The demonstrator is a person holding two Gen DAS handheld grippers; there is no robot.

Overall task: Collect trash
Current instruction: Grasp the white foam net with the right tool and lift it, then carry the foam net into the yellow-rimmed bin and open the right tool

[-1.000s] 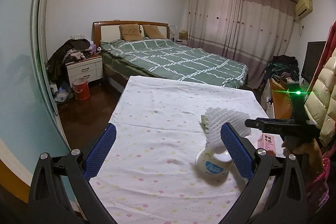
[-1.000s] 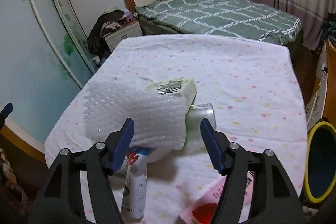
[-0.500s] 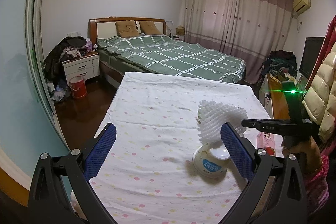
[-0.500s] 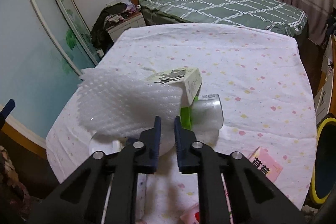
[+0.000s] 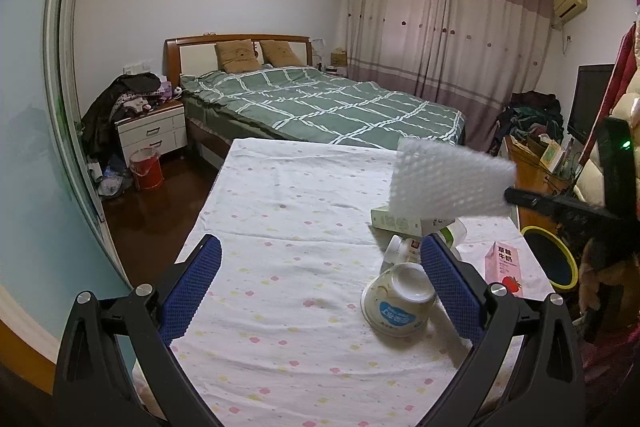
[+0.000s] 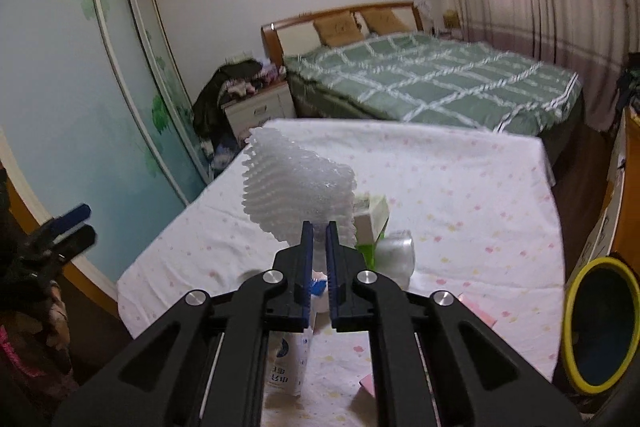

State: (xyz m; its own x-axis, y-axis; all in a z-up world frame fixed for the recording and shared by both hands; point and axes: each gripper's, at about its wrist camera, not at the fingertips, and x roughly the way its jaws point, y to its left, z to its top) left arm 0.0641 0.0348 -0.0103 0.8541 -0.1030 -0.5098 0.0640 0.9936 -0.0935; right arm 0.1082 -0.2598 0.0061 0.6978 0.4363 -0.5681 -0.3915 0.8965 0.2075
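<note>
- The right gripper [image 6: 319, 227] is clenched on the near edge of a white foam net sheet [image 6: 296, 183]. Its pads pinch only a thin strip, which seems enough for something so light and keeps the jaws clear of the clutter below.
- The sheet hangs above the table, touching nothing. In the left wrist view the foam net sheet [image 5: 450, 183] stands out stiffly from the right gripper [image 5: 512, 195], so it looks unlikely to droop onto the other items.
- Beneath it sit a green-and-white carton [image 6: 372, 217] and a clear plastic cup [image 6: 394, 253] on its side, touching each other. A white bottle [image 6: 288, 363] lies nearer the camera.
- The left gripper [image 5: 320, 287] hovers with jaws wide apart and nothing between them. It sits beside an overturned paper bowl [image 5: 398, 303], probably ready for the next pickup.
- A pink strawberry milk carton [image 5: 504, 267] stands at the edge of the cloth-covered table [image 5: 280, 227].
- A yellow-rimmed bin [image 6: 600, 319] waits just off the table's right edge, the likely destination.
</note>
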